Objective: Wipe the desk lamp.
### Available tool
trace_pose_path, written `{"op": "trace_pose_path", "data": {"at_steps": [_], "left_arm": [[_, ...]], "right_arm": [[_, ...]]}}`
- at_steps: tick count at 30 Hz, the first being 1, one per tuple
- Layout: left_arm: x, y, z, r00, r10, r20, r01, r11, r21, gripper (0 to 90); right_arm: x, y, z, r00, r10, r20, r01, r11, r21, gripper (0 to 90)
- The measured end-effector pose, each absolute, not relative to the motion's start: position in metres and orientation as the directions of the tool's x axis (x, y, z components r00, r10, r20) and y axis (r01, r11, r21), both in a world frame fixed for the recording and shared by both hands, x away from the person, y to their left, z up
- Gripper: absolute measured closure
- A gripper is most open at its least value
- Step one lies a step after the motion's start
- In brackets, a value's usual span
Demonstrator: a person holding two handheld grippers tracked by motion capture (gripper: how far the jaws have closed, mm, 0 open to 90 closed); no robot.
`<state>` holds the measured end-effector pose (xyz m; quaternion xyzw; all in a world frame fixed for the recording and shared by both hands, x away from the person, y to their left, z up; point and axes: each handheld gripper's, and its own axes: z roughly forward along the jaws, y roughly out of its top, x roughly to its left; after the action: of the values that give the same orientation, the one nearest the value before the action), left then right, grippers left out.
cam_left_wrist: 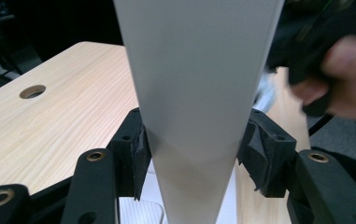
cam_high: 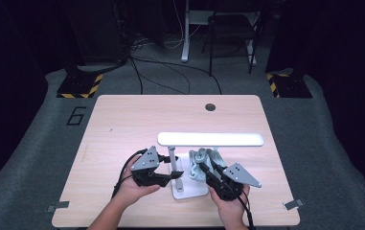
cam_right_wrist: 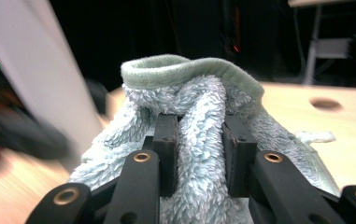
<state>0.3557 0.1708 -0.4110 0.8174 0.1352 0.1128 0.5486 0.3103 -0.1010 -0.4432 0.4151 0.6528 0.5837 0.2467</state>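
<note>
Lamp (cam_high: 189,184), white, standing near tabletop (cam_high: 122,120) front edge; left gripper (cam_high: 173,175) fingers (cam_left_wrist: 131,154) spread astride its post. Right gripper (cam_high: 206,171) fingers (cam_right_wrist: 166,140) pinching pale green cloth (cam_high: 204,160) beside it.

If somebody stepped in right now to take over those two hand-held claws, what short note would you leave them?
Left gripper: jaws around the white desk lamp's upright arm, pads close beside it; a firm grip isn't certain.
Right gripper: shut on a fluffy pale-green cloth, bunched beside the arm over the lamp's base.
The lamp stands on the wooden table, its head bar level above both grippers.
Done: lamp steadied, cloth picked up.
Left: probably wiping the lamp; no wiped areas are evident yet.
</note>
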Motion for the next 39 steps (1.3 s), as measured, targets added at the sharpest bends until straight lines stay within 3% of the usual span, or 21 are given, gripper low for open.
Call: {"op": "trace_pose_path", "data": {"at_steps": [5,12,15,23,31,37,39], "left_arm": [[0.356,0.173,-0.408,0.934,0.358,0.019,0.105,-0.326,0.939,46.4],[0.356,0.172,-0.408,0.935,0.352,0.028,0.098,-0.336,0.937,46.4],[0.356,0.171,-0.408,0.938,0.344,0.034,0.093,-0.346,0.934,46.5],[0.356,0.176,-0.406,0.934,0.358,0.019,0.106,-0.327,0.939,46.4],[0.357,0.174,-0.408,0.933,0.36,0.025,0.104,-0.335,0.937,46.1],[0.36,0.174,-0.409,0.938,0.347,0.019,0.105,-0.335,0.936,45.7],[0.361,0.174,-0.409,0.938,0.346,0.018,0.105,-0.334,0.937,45.7]], "right_arm": [[0.319,-0.098,-0.48,-0.523,0.848,0.083,0.325,0.109,0.94,69.8],[0.332,-0.083,-0.505,-0.554,0.83,0.069,0.39,0.185,0.902,67.8],[0.334,-0.075,-0.515,-0.572,0.819,0.036,0.403,0.243,0.882,59.0],[0.32,-0.08,-0.506,-0.536,0.844,0.005,0.373,0.232,0.899,34.1],[0.307,-0.085,-0.509,-0.491,0.871,0.004,0.38,0.21,0.901,29.0],[0.311,-0.082,-0.523,-0.491,0.87,0.039,0.449,0.214,0.868,24.3],[0.314,-0.085,-0.525,-0.486,0.869,0.096,0.486,0.177,0.856,24.1]]}}
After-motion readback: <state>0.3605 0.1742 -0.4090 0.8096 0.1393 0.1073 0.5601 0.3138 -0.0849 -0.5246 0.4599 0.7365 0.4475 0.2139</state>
